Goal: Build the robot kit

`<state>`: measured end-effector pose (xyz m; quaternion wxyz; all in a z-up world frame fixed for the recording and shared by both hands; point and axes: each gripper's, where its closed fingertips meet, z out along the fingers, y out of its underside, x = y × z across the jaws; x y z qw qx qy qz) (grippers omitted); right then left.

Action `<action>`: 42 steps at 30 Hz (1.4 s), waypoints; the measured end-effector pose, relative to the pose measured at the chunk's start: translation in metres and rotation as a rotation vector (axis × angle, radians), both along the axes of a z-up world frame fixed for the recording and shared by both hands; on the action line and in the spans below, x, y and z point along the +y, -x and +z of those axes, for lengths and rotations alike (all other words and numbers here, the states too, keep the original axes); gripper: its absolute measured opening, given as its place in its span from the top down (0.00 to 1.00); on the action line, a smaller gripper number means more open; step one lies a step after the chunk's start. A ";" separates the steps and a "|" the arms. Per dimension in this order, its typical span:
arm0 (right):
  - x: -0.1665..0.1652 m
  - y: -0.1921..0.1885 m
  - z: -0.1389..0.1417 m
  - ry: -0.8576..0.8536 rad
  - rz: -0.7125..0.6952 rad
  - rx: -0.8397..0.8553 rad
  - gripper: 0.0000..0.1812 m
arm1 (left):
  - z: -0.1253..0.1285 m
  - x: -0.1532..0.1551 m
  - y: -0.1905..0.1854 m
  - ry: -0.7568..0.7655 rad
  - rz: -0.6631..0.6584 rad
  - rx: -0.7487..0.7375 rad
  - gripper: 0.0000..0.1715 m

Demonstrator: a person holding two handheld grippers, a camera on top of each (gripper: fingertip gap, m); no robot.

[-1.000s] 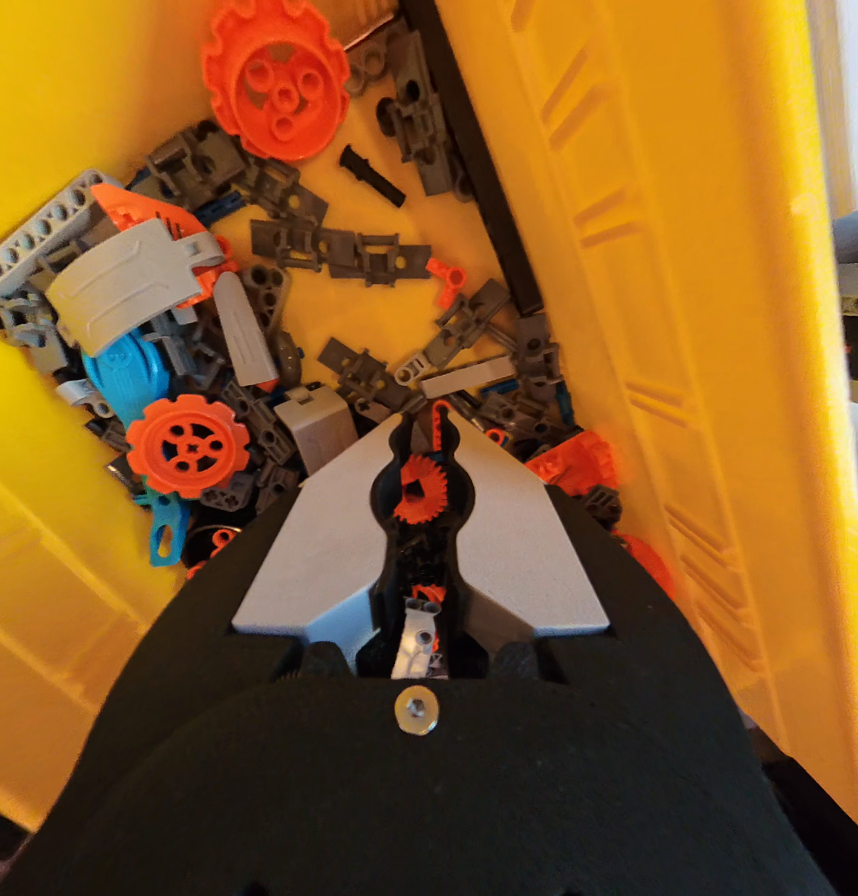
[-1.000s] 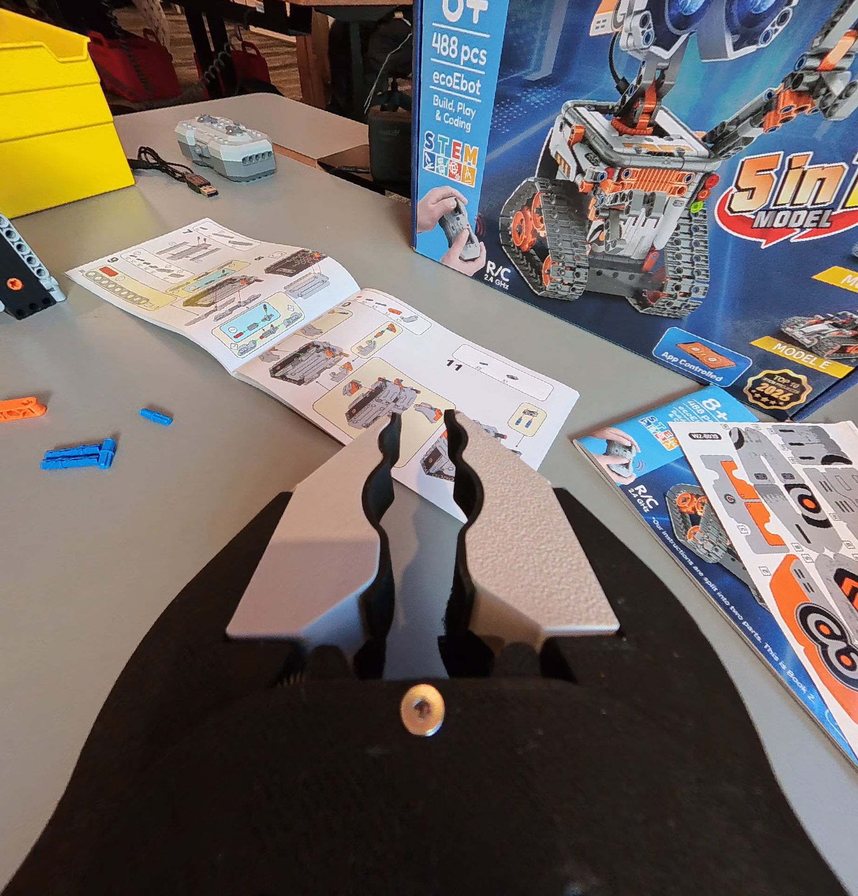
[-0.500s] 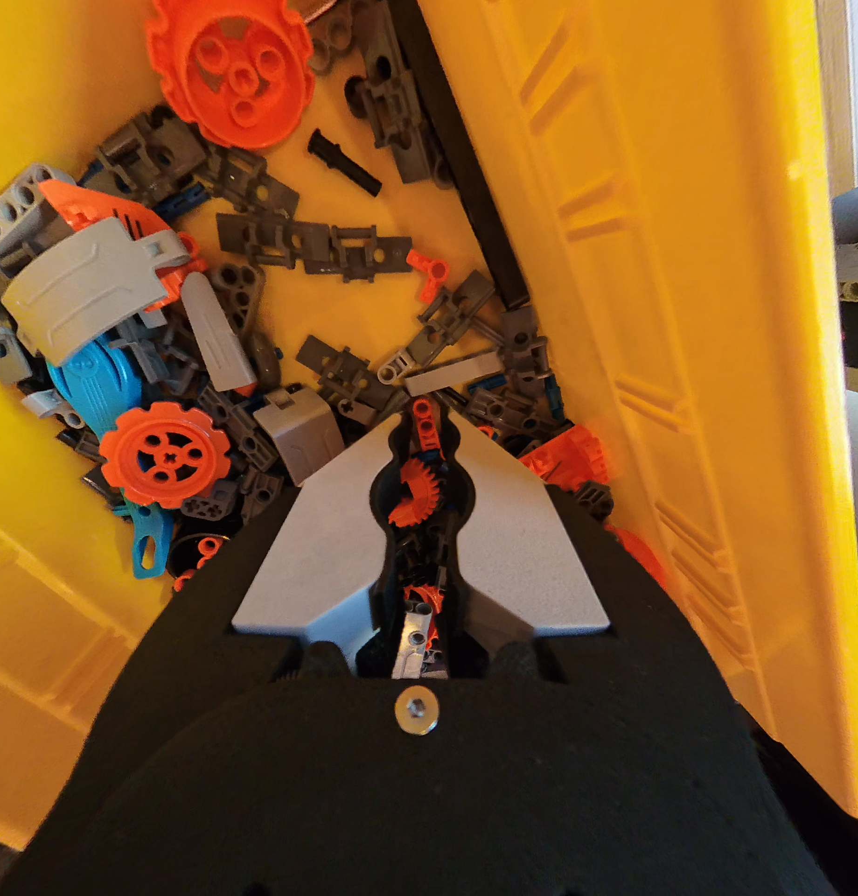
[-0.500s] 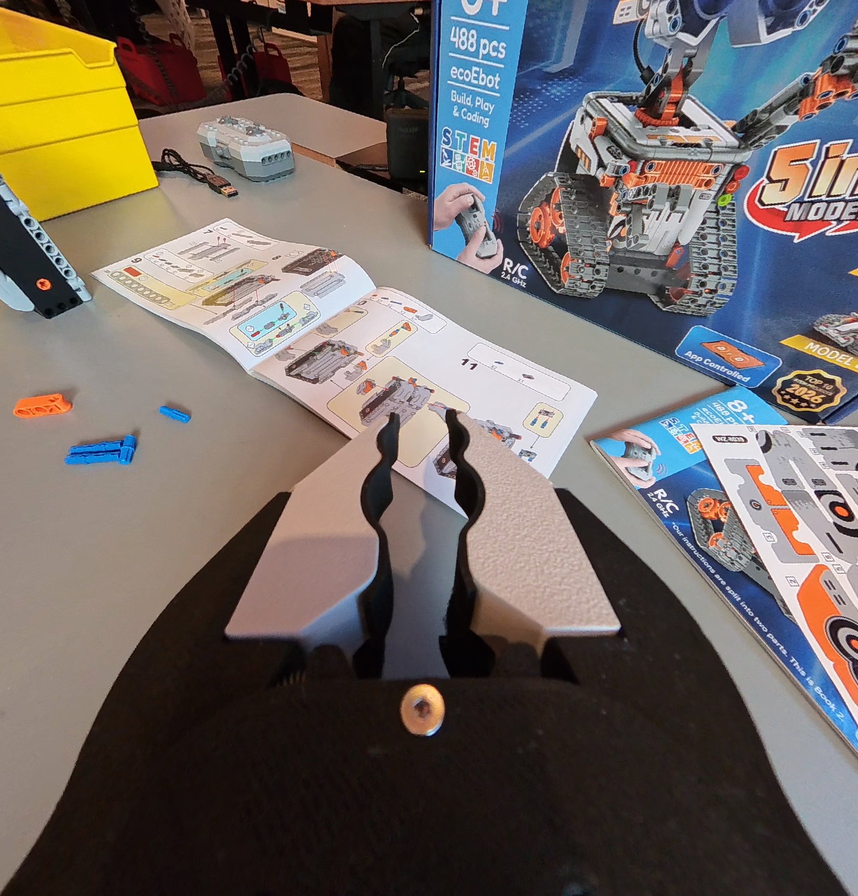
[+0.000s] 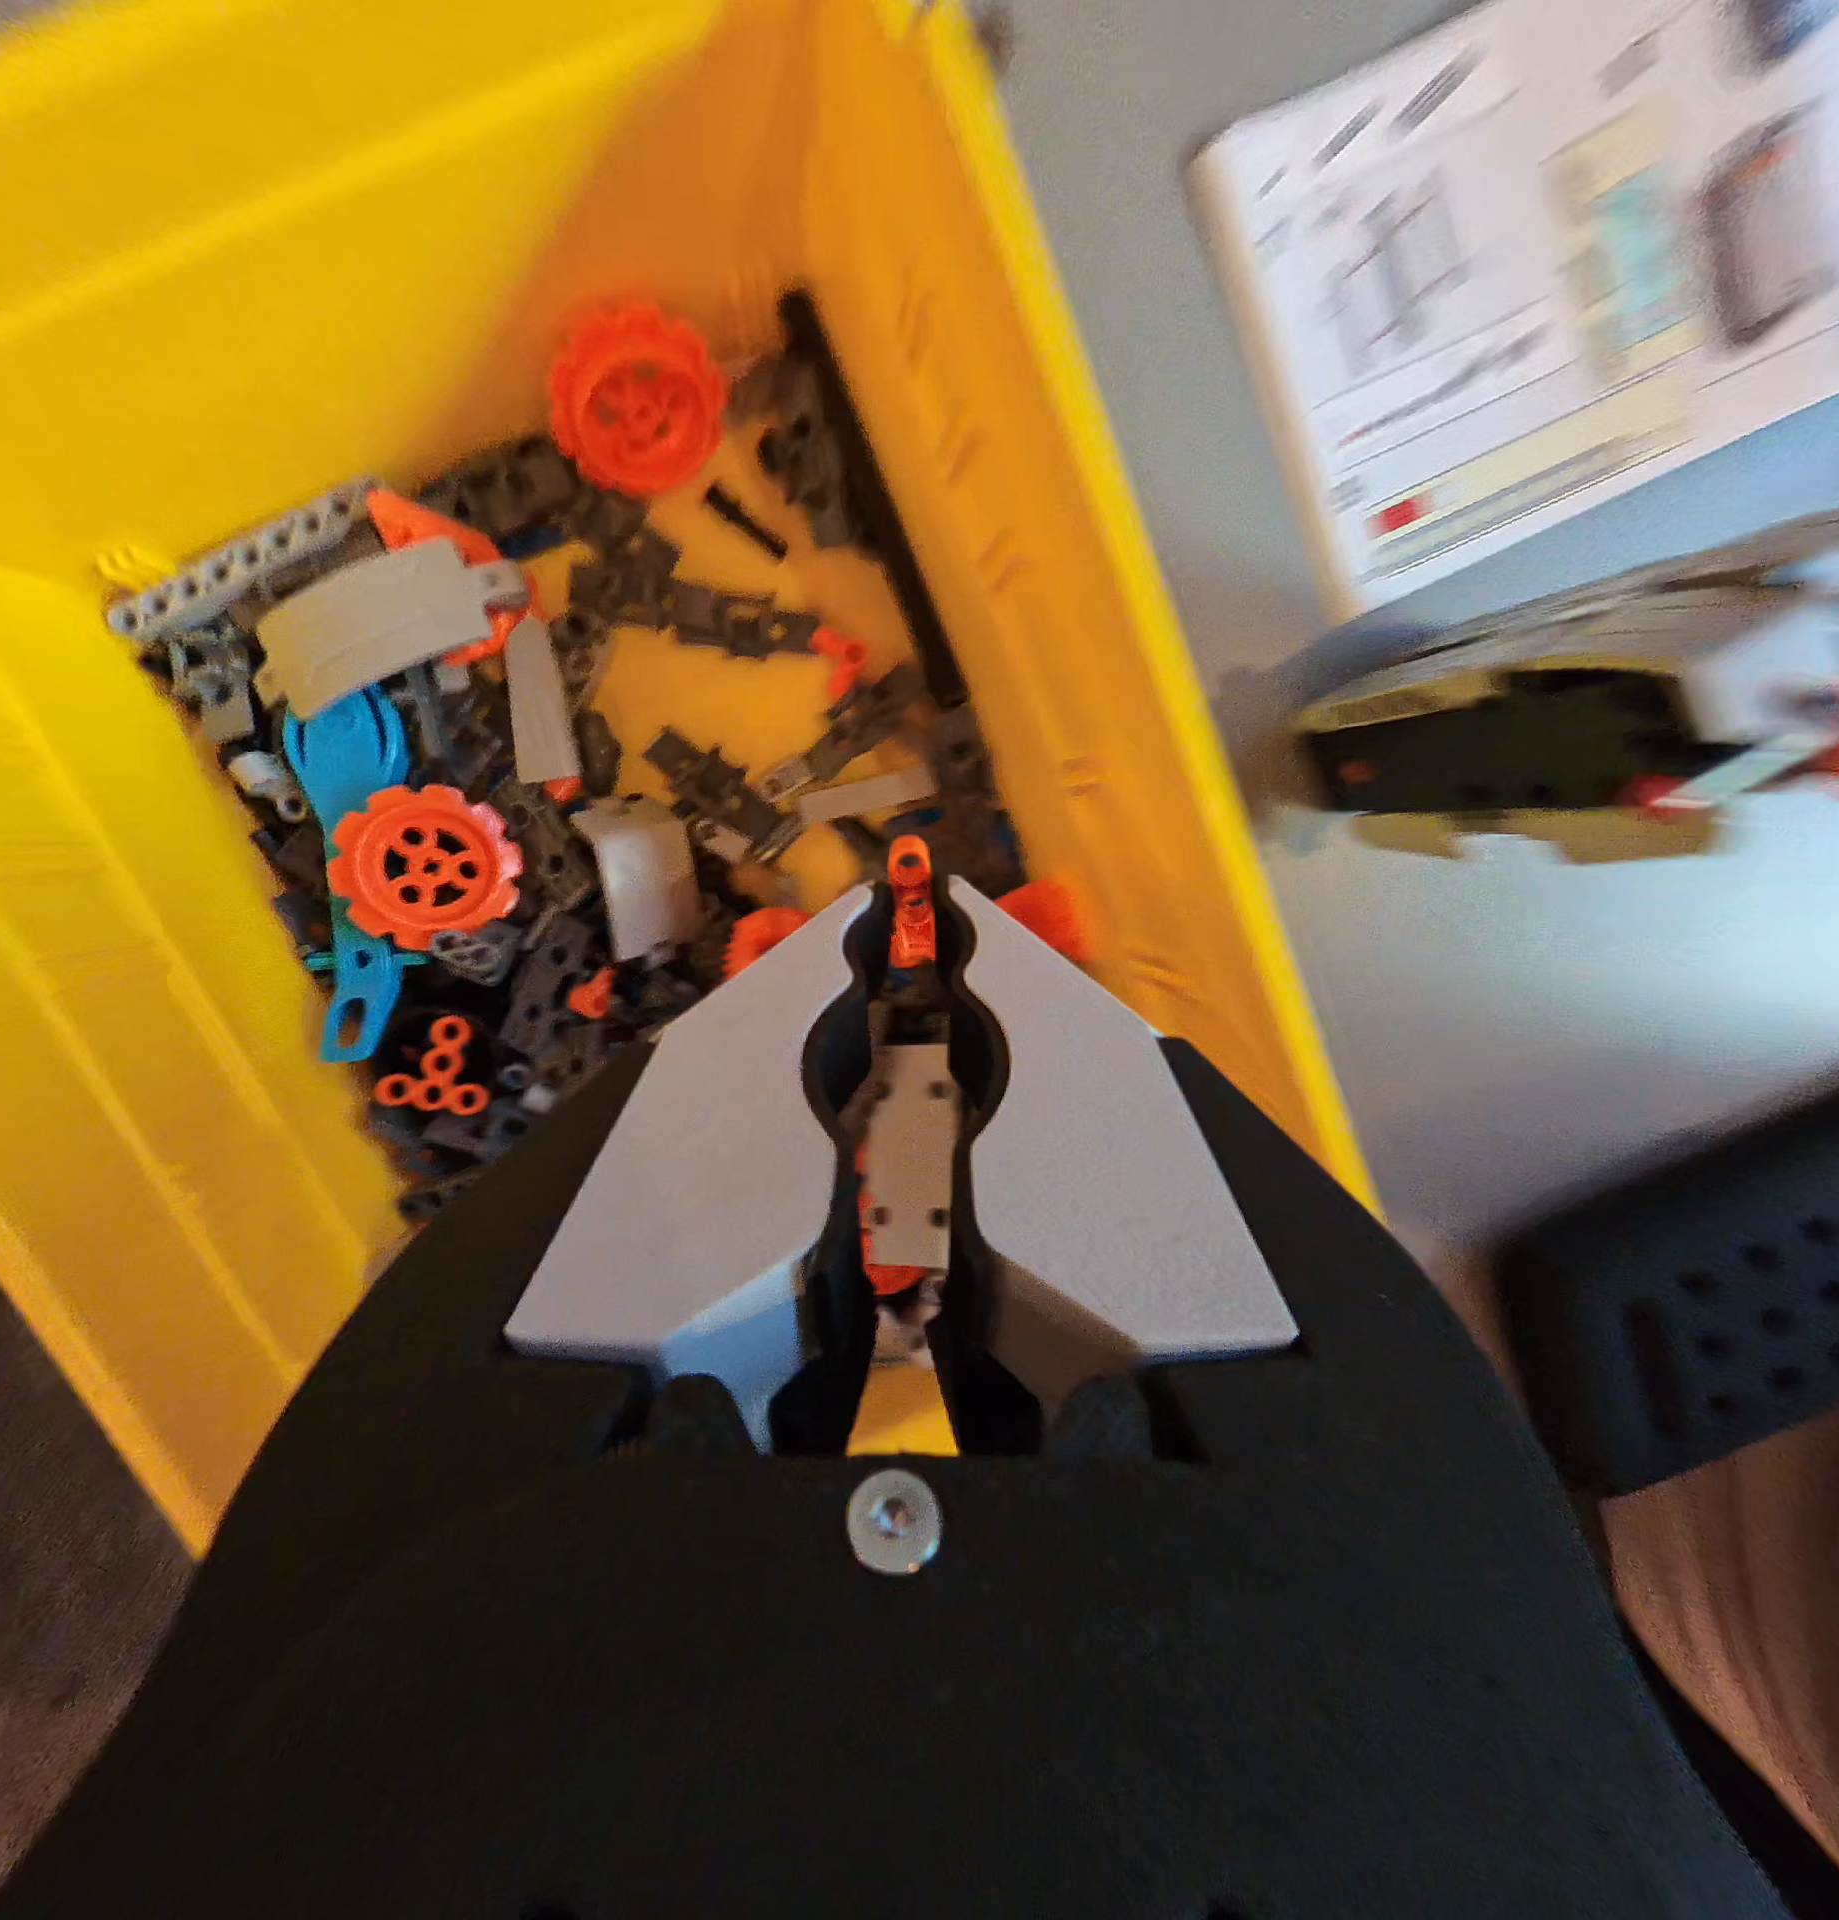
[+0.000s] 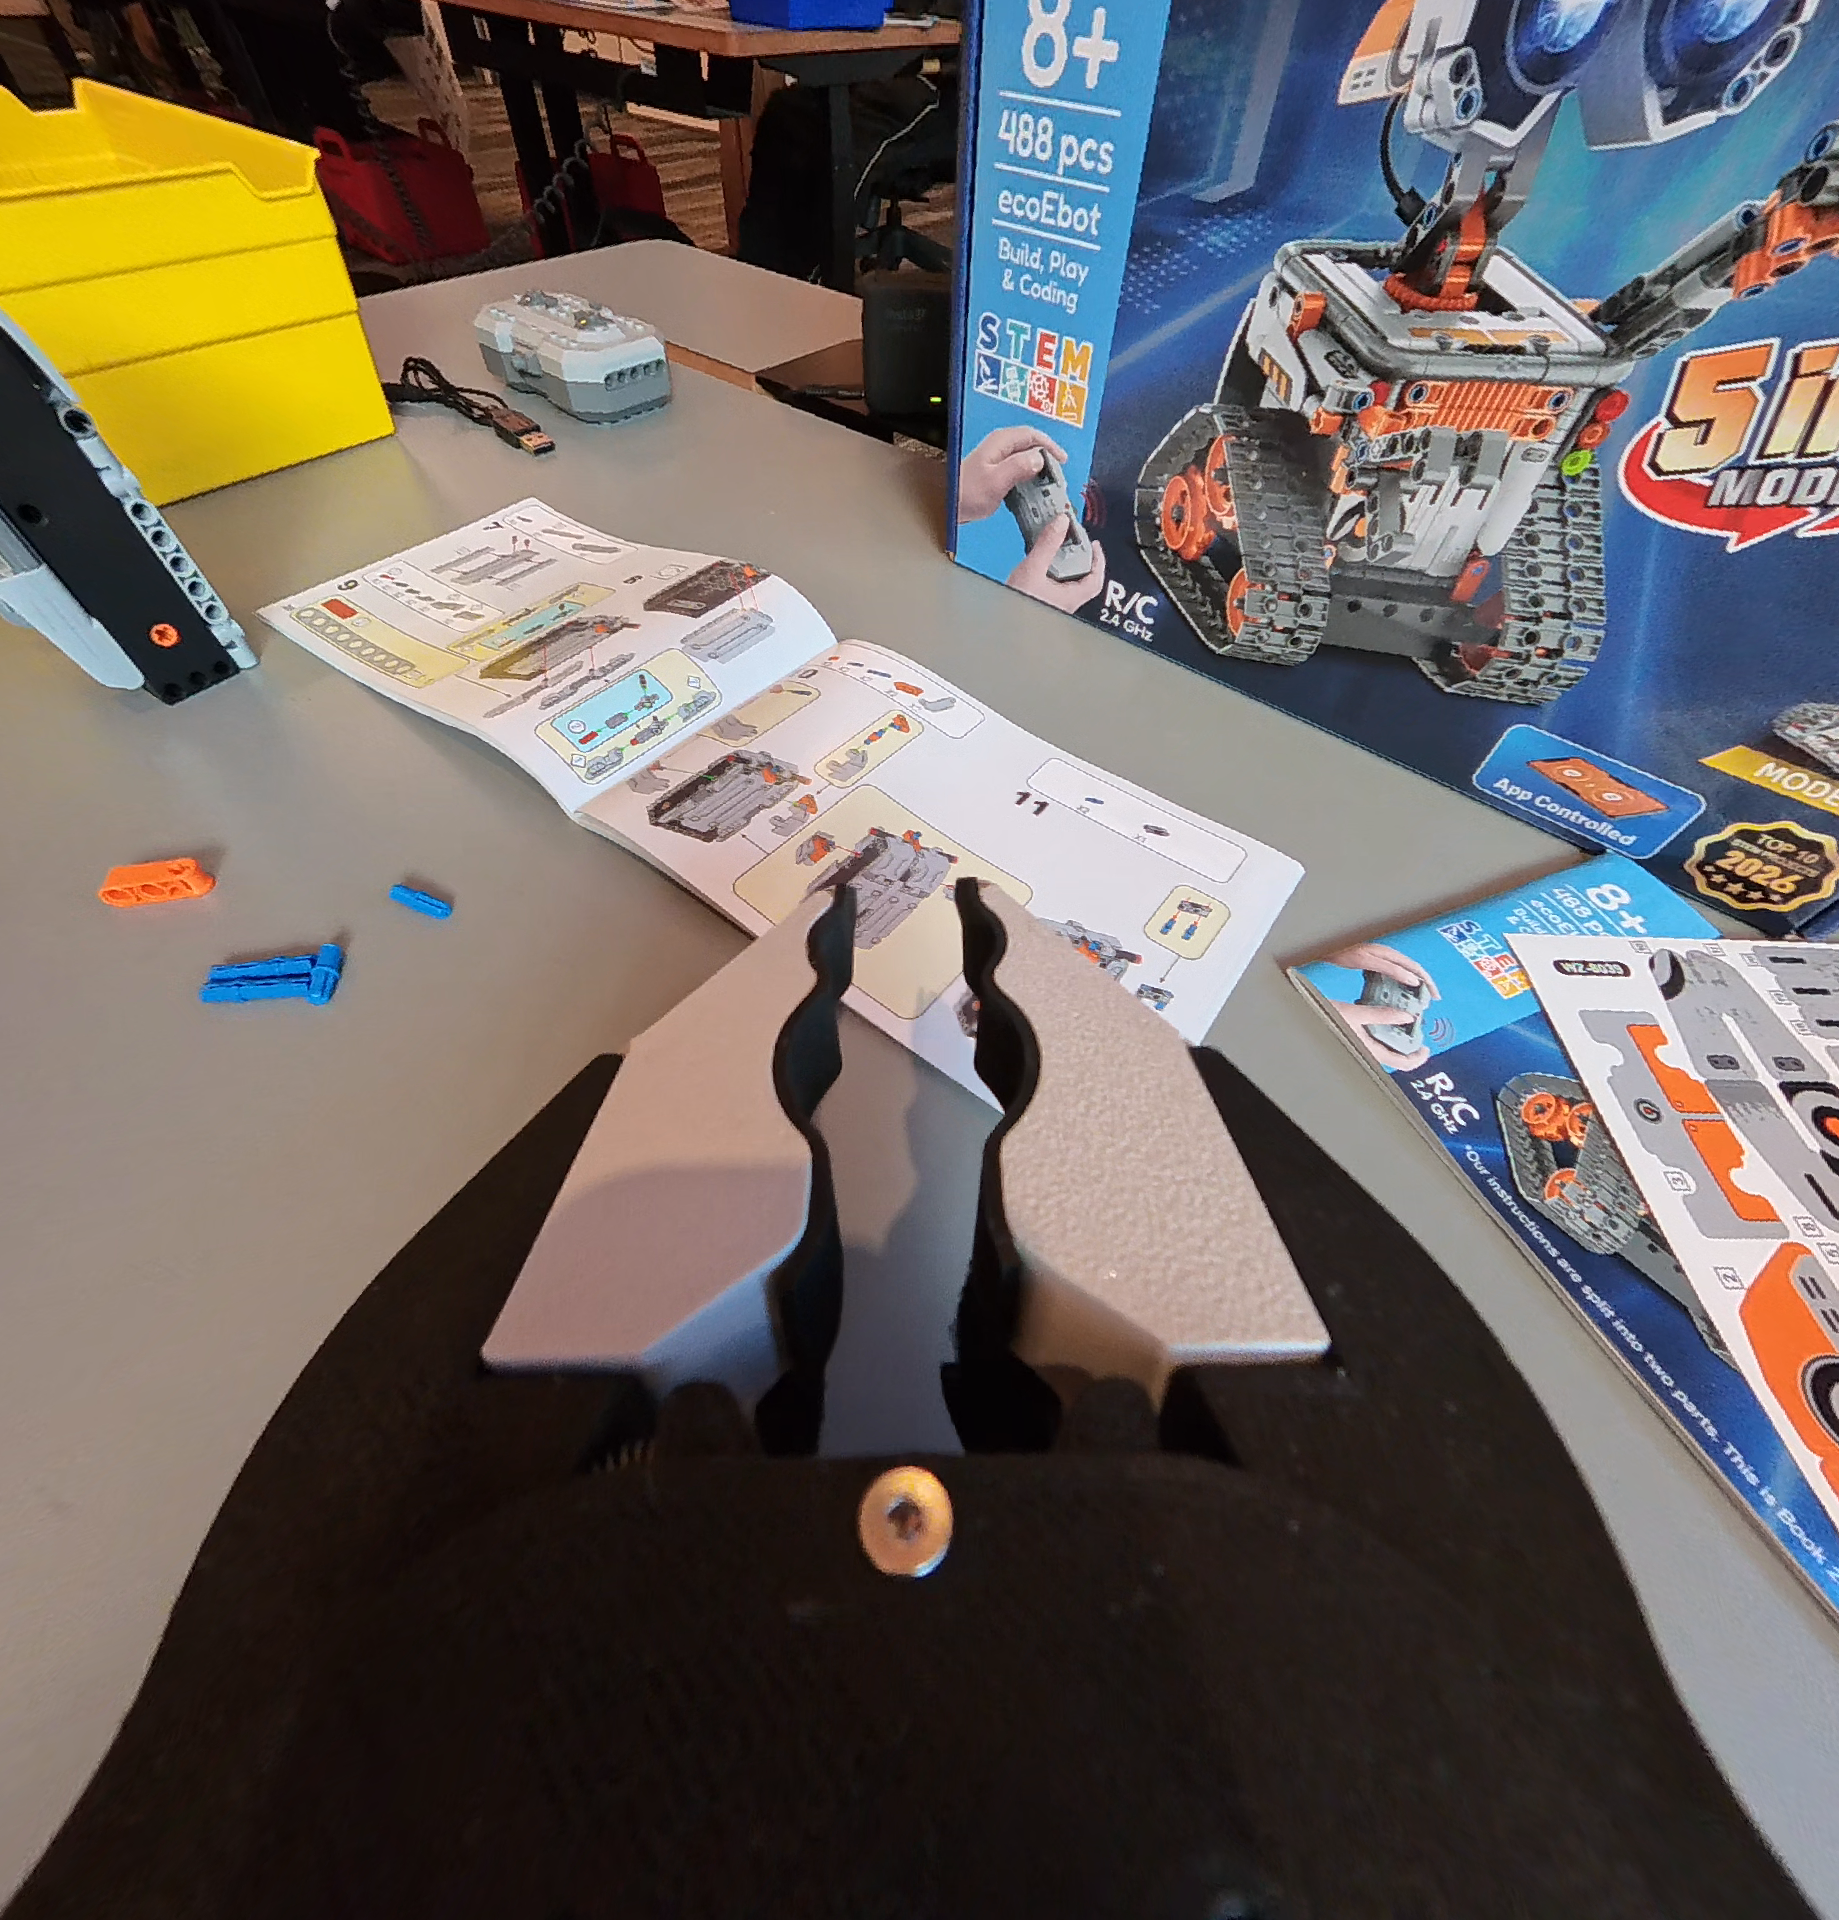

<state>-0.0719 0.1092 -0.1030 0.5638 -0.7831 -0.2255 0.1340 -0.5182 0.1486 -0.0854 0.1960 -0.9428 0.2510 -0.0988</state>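
Left wrist view: left gripper (image 5: 910, 891) pinches a small orange piece (image 5: 909, 902) over the yellow bin (image 5: 1050, 582); right gripper (image 6: 902, 906) hangs open above the worktop (image 6: 302, 1143).

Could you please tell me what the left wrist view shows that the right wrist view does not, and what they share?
Only the left wrist view shows inside the yellow bin: loose parts, orange wheels, and the left gripper shut on a small orange piece. Only the right wrist view shows the toy box, blue pins, a cable and the empty, open right gripper. Both show the bin, the grey table and the open instruction booklet.
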 end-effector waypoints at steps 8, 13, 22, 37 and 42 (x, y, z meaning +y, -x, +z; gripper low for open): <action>-0.004 0.011 0.004 -0.002 0.051 0.028 0.89 | 0.120 -0.092 -0.126 -0.580 -0.269 -0.479 0.97; -0.011 0.019 0.024 -0.097 0.094 0.030 0.89 | 0.106 -0.144 -0.209 -0.560 -0.423 -0.774 0.97; -0.097 0.111 0.081 -0.076 0.745 0.421 0.88 | 0.095 -0.166 -0.283 -0.722 -0.642 -0.877 0.97; -0.129 0.165 0.101 -0.125 0.883 0.347 0.87 | 0.091 -0.168 -0.292 -0.695 -0.674 -0.982 0.97; -0.130 0.168 0.098 -0.063 0.912 0.428 0.96 | 0.087 -0.171 -0.295 -0.686 -0.697 -0.977 0.97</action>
